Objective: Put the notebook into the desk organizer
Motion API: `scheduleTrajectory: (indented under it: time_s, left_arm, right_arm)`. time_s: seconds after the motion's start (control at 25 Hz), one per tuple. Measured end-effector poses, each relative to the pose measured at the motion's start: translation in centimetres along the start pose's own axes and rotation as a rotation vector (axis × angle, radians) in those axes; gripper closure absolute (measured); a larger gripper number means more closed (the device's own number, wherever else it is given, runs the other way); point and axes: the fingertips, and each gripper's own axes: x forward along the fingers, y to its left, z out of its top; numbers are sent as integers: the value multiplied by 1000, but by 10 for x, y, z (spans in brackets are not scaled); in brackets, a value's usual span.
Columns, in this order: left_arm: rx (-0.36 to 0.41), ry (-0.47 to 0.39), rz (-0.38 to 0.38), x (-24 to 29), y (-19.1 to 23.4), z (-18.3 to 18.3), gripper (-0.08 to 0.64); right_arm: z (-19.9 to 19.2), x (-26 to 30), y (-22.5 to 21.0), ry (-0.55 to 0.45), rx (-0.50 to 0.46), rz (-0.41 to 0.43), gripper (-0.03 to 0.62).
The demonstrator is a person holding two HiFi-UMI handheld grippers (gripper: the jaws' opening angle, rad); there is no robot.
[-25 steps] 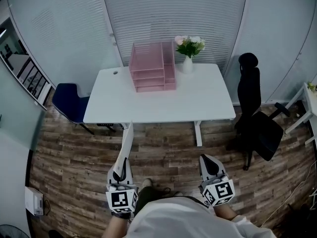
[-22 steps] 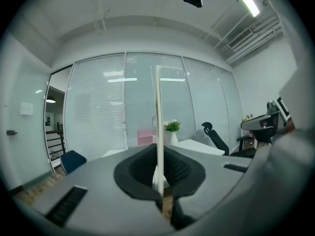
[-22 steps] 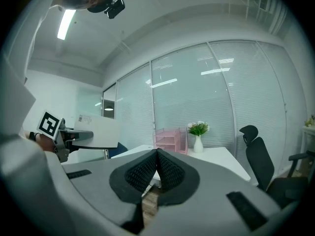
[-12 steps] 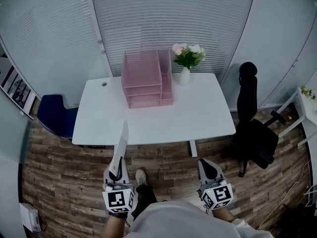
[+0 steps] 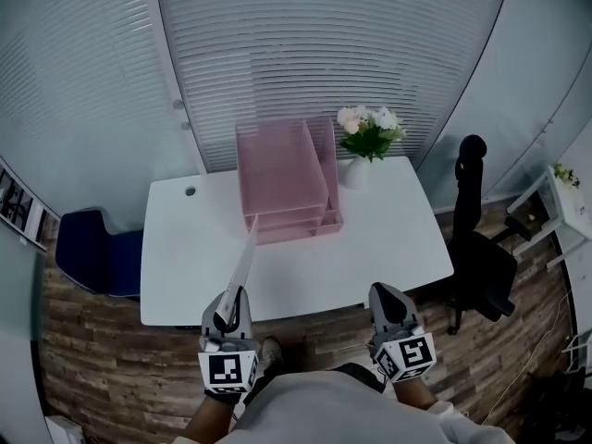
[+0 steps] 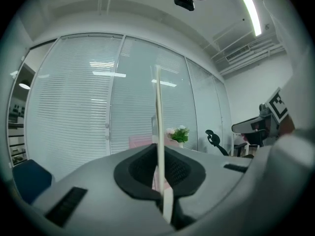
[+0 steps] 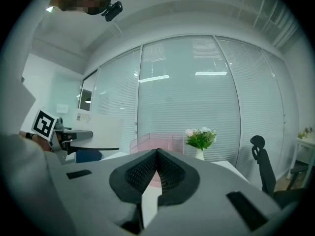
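- Office walled with blinds, wood floor; white desk [image 5: 388, 248] carries the pink desk organizer [image 5: 282, 178] far centre, flowers [image 5: 368, 135] to its right
- Left gripper [image 5: 226, 314] jaws clamped narrow on the notebook [image 5: 242, 266]; right gripper [image 5: 384, 294] jaws together, empty
- Notebook held in the air over the desk's near edge, edge-on, long axis pointing far toward the organizer
- Judged: pickup done; approach and insertion left

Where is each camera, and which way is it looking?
Head view: on the person's head, looking down at the table; left gripper, right gripper, shirt show.
Left gripper view: on that gripper, facing forward along jaws shut on the notebook.
Right gripper view: likewise; jaws shut, empty.
Shared: both gripper views see the desk organizer, flowers.
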Motion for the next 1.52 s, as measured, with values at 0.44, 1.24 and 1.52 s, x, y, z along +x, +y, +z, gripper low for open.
scheduleTrajectory:
  time_s: [0.44, 1.24, 1.52]
  left_arm:
    - [39, 25, 30, 73, 28, 9, 545]
    - [757, 27, 94, 240, 22, 82, 545]
    - [990, 220, 29, 313, 25, 42, 545]
  right_arm:
    - [24, 99, -24, -50, -12, 65, 580]
    - [18, 107, -138, -55, 35, 39, 580]
    - [8, 95, -165, -52, 61, -26, 580]
